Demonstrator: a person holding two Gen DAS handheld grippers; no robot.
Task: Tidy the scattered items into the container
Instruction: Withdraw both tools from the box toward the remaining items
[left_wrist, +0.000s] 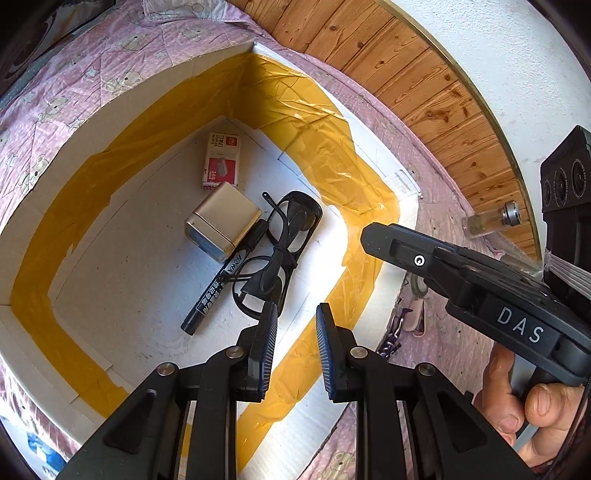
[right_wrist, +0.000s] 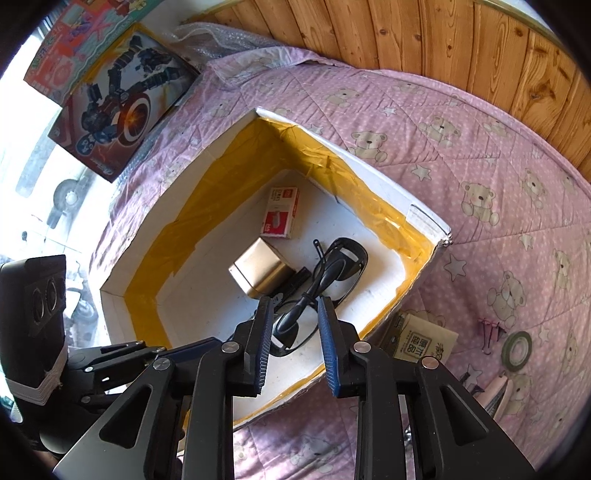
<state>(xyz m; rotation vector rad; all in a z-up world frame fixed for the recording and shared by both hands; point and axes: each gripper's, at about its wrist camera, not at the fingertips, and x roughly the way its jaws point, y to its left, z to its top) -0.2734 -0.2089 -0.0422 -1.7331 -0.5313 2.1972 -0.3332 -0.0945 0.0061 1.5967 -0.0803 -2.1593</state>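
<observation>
The left gripper (left_wrist: 295, 347) hangs over the near wall of the container (left_wrist: 391, 295), its jaws parted by a modest gap with nothing between them, the ribbed blue pads bare. The right gripper (right_wrist: 295, 343) hovers over the same near edge from its own side, jaws likewise apart and empty; in the left wrist view its black body reaches in from the right, with a hand (left_wrist: 524, 406) wrapped around the grip below it. Just past the fingertips, inside the white box lined with yellow tape, a pair of black glasses (left_wrist: 284, 251) lies on the floor with its arms folded across the lenses. A black marker (left_wrist: 216, 291) lies just beside the glasses, slanting toward the near-left, and its far end tucks against a small gold tin (left_wrist: 221, 225) that stands beside both. Further in, near the far corner, a red and white staple box (left_wrist: 219, 160) lies flat, apart from the tin. Outside the container, on the pink bear-print quilt (right_wrist: 424, 122), several things are scattered to the right: a beige paper packet (right_wrist: 424, 339) touching the box's outer wall, pink binder clips (right_wrist: 491, 328), a roll of green tape (right_wrist: 517, 349) and a pale pink object (right_wrist: 496, 391) near the gripper's frame. A clear vial with a metal cap (left_wrist: 491, 221) lies further off by the wooden panelling (right_wrist: 406, 33). At the quilt's far-left corner rest colourful toy boxes (right_wrist: 118, 99).
</observation>
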